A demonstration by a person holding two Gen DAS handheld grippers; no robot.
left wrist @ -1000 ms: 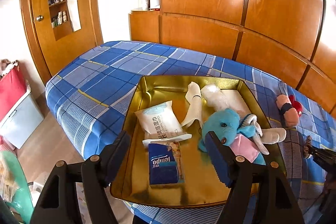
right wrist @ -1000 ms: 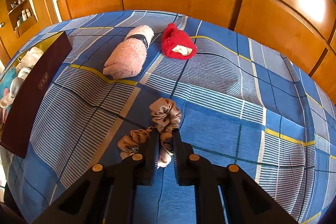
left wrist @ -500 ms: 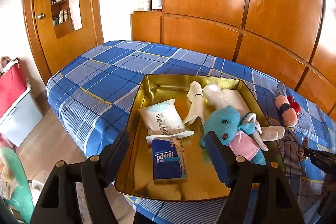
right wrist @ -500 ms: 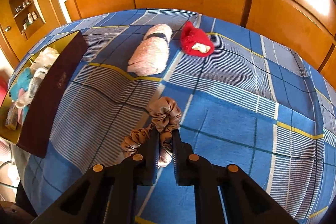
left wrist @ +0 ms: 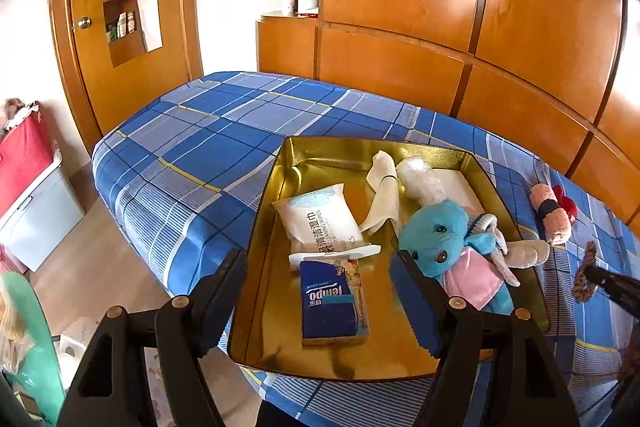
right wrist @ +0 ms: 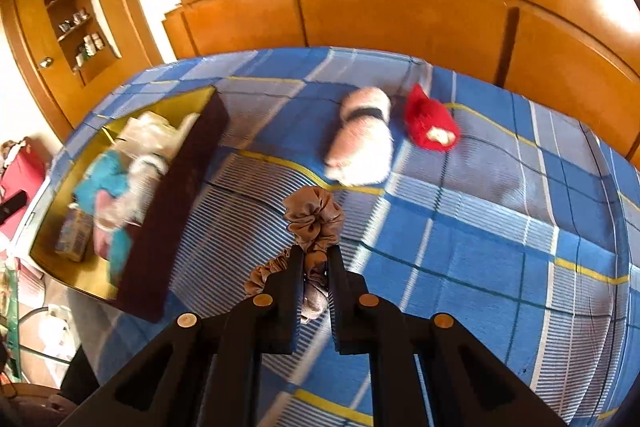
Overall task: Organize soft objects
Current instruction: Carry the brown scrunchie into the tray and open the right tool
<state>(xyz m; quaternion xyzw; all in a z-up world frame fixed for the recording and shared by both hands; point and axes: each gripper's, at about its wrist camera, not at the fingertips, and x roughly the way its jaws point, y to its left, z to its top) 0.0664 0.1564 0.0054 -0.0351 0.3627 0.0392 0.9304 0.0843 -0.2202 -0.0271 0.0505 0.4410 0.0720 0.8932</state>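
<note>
Wood-panelled cupboards line the room behind a bed covered in a blue plaid sheet, which serves as the work surface. Starting at the tools: the right gripper has its jaws pinched tight on a brownish-grey fabric scrunchie, which bunches above the fingertips and looks lifted clear of the sheet. The left gripper stands partly spread with nothing between its fingers, hovering over the near end of the gold tin tray. That tray is the landmark. Inside it already lie a white pack of wet wipes, a blue tissue pack nearest the camera, a rolled white cloth, a bubble-wrap bundle and a turquoise plush toy with a grey stuffed animal draped against it. Outside the tray, on the sheet to its right side, a rolled pink fluffy item and a red fluffy item sit just beside each other. By this reckoning the job is well over half done: the scrunchie is in hand and appears bound for the tray, and the pink and red pieces are left to collect.
</note>
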